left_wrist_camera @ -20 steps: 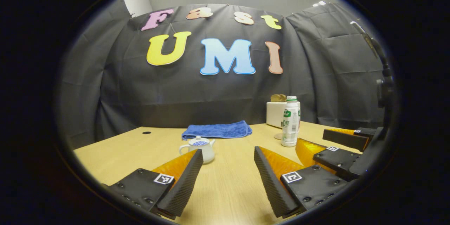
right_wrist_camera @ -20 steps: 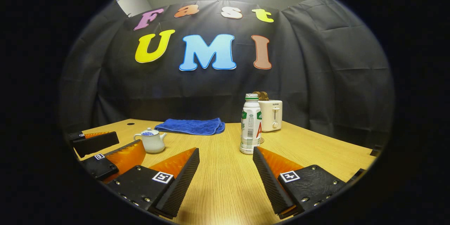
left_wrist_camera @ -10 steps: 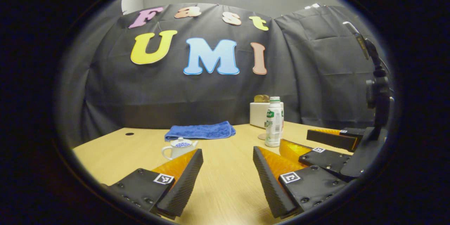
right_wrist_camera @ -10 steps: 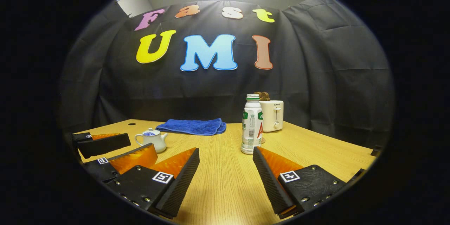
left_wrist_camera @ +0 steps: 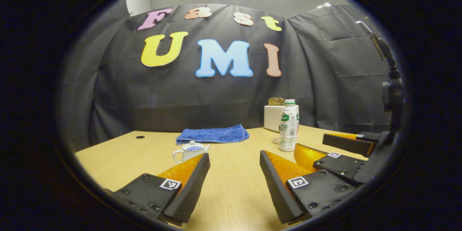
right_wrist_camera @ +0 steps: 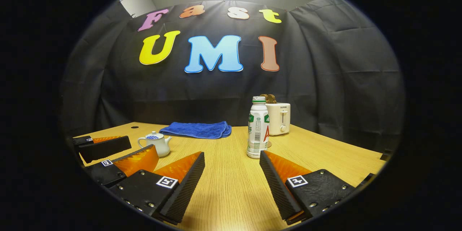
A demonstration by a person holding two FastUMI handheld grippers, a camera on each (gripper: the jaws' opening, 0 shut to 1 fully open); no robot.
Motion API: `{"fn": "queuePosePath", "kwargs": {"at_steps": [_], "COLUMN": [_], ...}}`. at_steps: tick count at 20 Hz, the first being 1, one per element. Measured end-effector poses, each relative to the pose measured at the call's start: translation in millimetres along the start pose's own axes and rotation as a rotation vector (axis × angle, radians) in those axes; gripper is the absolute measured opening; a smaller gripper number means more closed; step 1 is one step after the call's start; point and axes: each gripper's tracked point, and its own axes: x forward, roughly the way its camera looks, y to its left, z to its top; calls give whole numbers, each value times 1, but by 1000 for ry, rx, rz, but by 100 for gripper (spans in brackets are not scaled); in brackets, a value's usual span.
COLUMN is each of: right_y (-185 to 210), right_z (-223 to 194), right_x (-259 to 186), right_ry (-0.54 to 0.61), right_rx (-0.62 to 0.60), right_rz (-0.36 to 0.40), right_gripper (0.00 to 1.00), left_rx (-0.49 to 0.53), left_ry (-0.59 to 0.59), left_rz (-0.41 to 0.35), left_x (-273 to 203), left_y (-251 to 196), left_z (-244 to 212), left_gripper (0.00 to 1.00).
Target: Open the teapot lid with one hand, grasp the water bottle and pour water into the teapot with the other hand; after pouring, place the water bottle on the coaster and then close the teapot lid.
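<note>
A: Swung a little since a moment ago, judging by the left gripper view; teapot (left_wrist_camera: 190, 150) and water bottle (left_wrist_camera: 288, 125) shifted sideways in that view, then partway back; hardly any change in the right gripper view.

B: Agreed; nothing grasped yet; left hand-held gripper (left_wrist_camera: 234, 158) spread wide and empty, low over the counter (left_wrist_camera: 231, 195); right hand-held gripper (right_wrist_camera: 231, 158) likewise wide apart, holding nothing.

A: Whereabouts of the task's things?

B: Teapot standing on the counter, lid (right_wrist_camera: 155, 137) on, ahead of the left hand-held gripper and just past its left finger; water bottle upright, cap on as far as can be told, ahead of the right hand-held gripper and just beyond its right finger; coaster (left_wrist_camera: 276, 140) peeping out behind the bottle's base, near the toaster (right_wrist_camera: 279, 118); blue towel (right_wrist_camera: 196, 130) folded farther back, well apart from both.

A: Step in hand?

B: Very start, probably; approach only; lid not lifted, bottle untouched.

A: Next move?

B: Likely forward and down with the left onto the lid's small knob; needs careful centring, then a gentle squeeze and a straight lift; meanwhile forward with the right, straddling the bottle's body before closing; risk of nudging the bottle over if approached off-centre.
</note>
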Motion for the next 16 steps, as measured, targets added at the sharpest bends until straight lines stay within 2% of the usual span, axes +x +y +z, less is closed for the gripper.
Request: {"fn": "queuePosePath", "kwargs": {"at_steps": [16], "right_y": [3], "right_z": [-2], "right_x": [2], "right_ry": [0], "right_rx": [-1], "right_rz": [34], "right_gripper": [95], "left_rx": [1], "left_ry": [0], "left_rz": [26], "left_x": [3], "left_y": [2], "left_z": [-1], "left_gripper": [100]}}
